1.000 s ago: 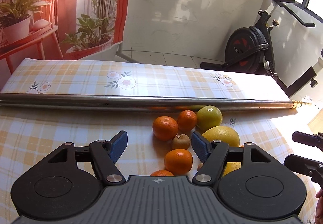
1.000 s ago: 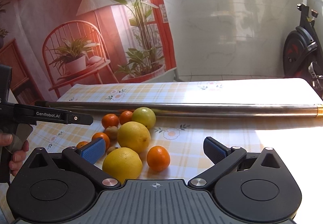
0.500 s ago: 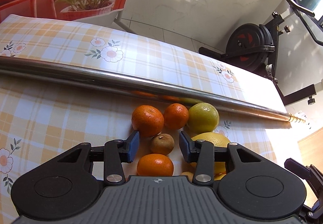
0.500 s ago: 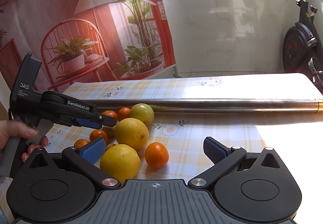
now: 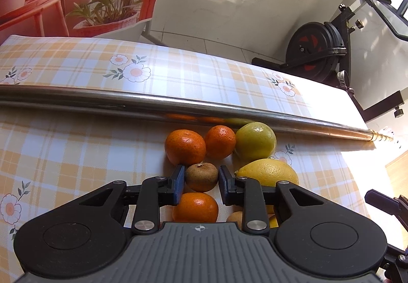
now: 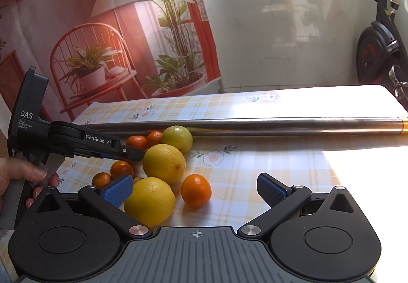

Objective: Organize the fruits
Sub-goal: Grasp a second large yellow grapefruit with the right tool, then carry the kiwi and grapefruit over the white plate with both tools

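A pile of fruit lies on the checked tablecloth [image 5: 76, 150]. My left gripper [image 5: 201, 179] is shut on a small brown fruit [image 5: 201, 177] that rests on the cloth among the pile. Around it are two mandarins [image 5: 185, 146], a greenish lemon [image 5: 255, 141], a yellow lemon [image 5: 267, 172] and an orange [image 5: 196, 207]. In the right wrist view my right gripper [image 6: 193, 186] stands open near the front of the pile. A small orange [image 6: 195, 190] lies between its fingers and a big yellow lemon [image 6: 150, 200] lies by the left finger.
A long metal rod [image 5: 178, 104] lies across the table just behind the fruit. A hand [image 6: 23, 176] holds the left gripper [image 6: 127, 151] at the left. An exercise bike [image 5: 316, 53] stands beyond the table's far right corner.
The left gripper moved forward and down into the pile, and its jaws closed from wide open onto the brown fruit. The right gripper stayed almost still and open.
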Available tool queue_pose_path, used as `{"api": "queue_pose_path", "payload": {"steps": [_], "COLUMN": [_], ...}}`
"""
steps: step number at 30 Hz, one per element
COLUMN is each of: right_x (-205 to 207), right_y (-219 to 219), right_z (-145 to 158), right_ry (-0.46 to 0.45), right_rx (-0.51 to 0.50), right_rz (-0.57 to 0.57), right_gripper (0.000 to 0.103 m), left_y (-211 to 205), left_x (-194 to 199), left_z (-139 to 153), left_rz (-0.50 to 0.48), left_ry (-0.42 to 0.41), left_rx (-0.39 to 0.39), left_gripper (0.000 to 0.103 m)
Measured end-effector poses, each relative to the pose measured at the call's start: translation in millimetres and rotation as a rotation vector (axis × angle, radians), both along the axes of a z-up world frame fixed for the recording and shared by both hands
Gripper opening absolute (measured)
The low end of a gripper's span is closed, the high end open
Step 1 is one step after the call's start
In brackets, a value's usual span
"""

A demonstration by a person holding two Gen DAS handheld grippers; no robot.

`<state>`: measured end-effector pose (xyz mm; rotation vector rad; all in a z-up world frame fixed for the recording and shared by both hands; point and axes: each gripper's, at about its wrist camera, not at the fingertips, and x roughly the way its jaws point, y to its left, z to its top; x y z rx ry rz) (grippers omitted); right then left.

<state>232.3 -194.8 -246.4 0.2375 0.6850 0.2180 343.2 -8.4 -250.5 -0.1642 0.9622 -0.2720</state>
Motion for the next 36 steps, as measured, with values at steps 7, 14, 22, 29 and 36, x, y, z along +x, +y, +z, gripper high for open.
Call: {"api": "queue_pose_path", "payload": {"steps": [7, 14, 22, 29, 36], "right_x": [0, 7, 22, 35, 41], "right_y": [6, 21, 52, 62, 57], "right_z": [-1, 1, 1, -5, -17], "right_ry": [0.016, 0.038, 0.096, 0.164, 0.232], "right_rx": [-0.004, -0.005, -0.040, -0.057, 0.014], "right_rz": [0.049, 0.103, 0.213, 0.196, 0.168], "right_gripper": [0.103, 0.091, 0.059, 0.055, 0.057], "left_y": [4, 16, 29, 36, 41], "left_x": [-28, -65, -99, -119, -132], "left_z": [30, 47, 49, 47, 41], "left_rz": [-0.044, -0.059, -0.061, -0.061, -0.055], "left_ry": [-0.112, -0.202, -0.256, -0.279, -0.284], "left_rx": [0.024, 0.036, 0.041, 0.043, 0.044], "left_gripper": [0.030, 0.030, 0.030, 0.030, 0.030]}}
